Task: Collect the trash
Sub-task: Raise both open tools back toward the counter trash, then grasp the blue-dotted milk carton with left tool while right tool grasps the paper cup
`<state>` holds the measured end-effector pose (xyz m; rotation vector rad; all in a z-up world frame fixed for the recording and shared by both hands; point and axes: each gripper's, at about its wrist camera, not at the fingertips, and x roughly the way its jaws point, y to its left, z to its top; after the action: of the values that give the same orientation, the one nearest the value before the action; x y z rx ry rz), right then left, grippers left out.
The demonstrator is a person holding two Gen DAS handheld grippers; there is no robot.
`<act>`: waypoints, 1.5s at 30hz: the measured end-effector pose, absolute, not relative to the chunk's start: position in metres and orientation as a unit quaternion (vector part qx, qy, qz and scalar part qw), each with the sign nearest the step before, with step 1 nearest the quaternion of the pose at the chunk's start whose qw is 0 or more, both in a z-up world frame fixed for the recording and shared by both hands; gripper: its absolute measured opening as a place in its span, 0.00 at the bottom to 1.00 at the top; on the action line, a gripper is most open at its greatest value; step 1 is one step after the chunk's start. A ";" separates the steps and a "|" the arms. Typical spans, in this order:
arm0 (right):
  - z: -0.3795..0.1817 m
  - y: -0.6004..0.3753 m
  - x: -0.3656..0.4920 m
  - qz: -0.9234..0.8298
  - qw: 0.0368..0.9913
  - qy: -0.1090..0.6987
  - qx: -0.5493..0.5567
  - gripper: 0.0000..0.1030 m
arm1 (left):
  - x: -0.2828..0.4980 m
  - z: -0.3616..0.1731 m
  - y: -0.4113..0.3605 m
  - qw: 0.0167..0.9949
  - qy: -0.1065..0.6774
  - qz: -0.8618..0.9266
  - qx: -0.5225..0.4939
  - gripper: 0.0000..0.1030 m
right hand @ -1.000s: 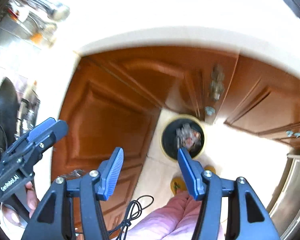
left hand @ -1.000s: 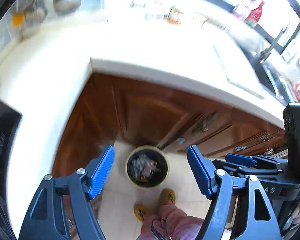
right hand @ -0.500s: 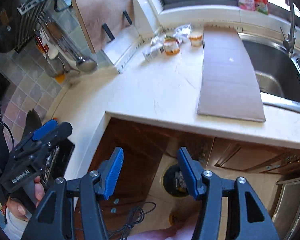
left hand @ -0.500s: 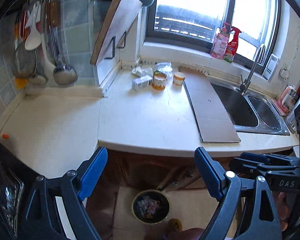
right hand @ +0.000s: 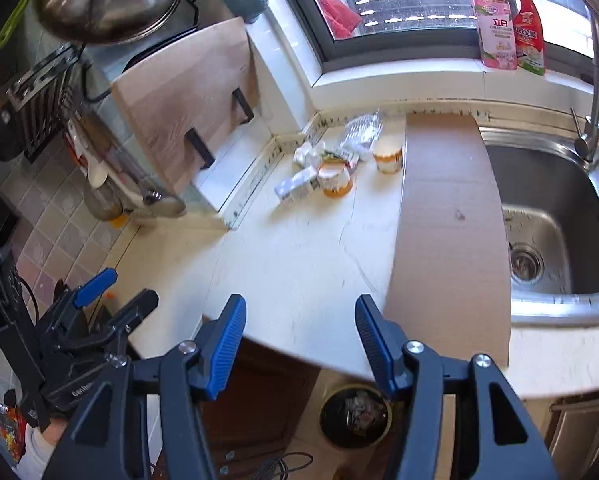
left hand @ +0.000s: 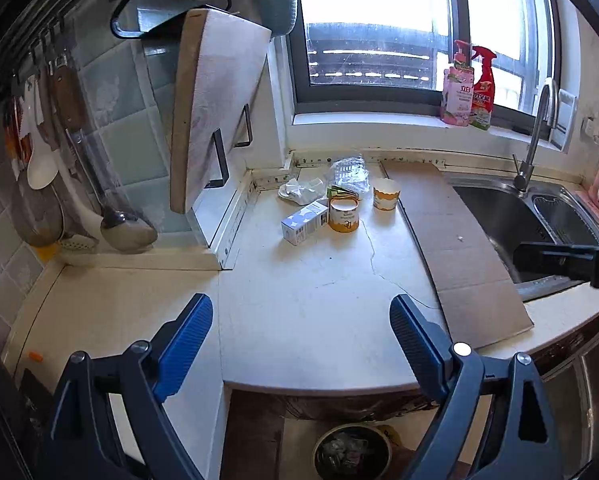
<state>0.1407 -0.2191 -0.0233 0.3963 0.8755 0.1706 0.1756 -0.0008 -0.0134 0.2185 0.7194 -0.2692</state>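
The trash sits in a small bunch at the far side of the counter (left hand: 299, 300), close to the corner under the window. In that bunch you have a little white carton (left hand: 304, 222) lying on its side. Just to its right stands a round orange-and-white tub (left hand: 343, 215). A paper cup (left hand: 387, 198) stands a bit further right, next to the edge of a flat sheet of cardboard (left hand: 455, 248). Behind them lie a crumpled white wrapper (left hand: 301, 191) and some clear plastic (left hand: 349, 172).

Your left gripper (left hand: 301, 344) hangs over the near part of the counter. Its jaws are wide apart and nothing is between them. Your right gripper (right hand: 300, 342) is over the near edge of the counter. Its jaws are partly apart and they hold nothing too.

Down on the floor, right under the counter edge, is the round bin (right hand: 355, 416) with scraps already inside. The sink (right hand: 551, 224) is on the right, past the cardboard. A big cutting board (left hand: 215, 120) leans on the wall at the far left.
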 end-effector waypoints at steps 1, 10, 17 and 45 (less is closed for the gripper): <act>-0.024 -0.224 0.153 0.083 0.883 0.421 0.192 0.56 | 0.192 -0.018 -0.007 0.919 0.355 -0.130 0.112 0.87; -0.067 -0.255 0.288 0.119 0.864 0.456 0.179 0.58 | 0.341 -0.082 -0.072 0.885 0.416 -0.121 0.172 0.87; -0.121 -0.269 0.361 0.147 0.835 0.495 0.188 0.58 | 0.442 -0.137 -0.100 0.850 0.479 -0.122 0.184 0.87; -0.169 -0.217 0.433 0.193 0.830 0.507 0.133 0.58 | 0.435 -0.183 -0.060 0.819 0.561 -0.090 0.079 0.32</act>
<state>0.4329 -0.2169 -0.1695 0.2813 1.0754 0.4091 0.4347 -0.0602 -0.1832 0.1680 1.1940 -0.1918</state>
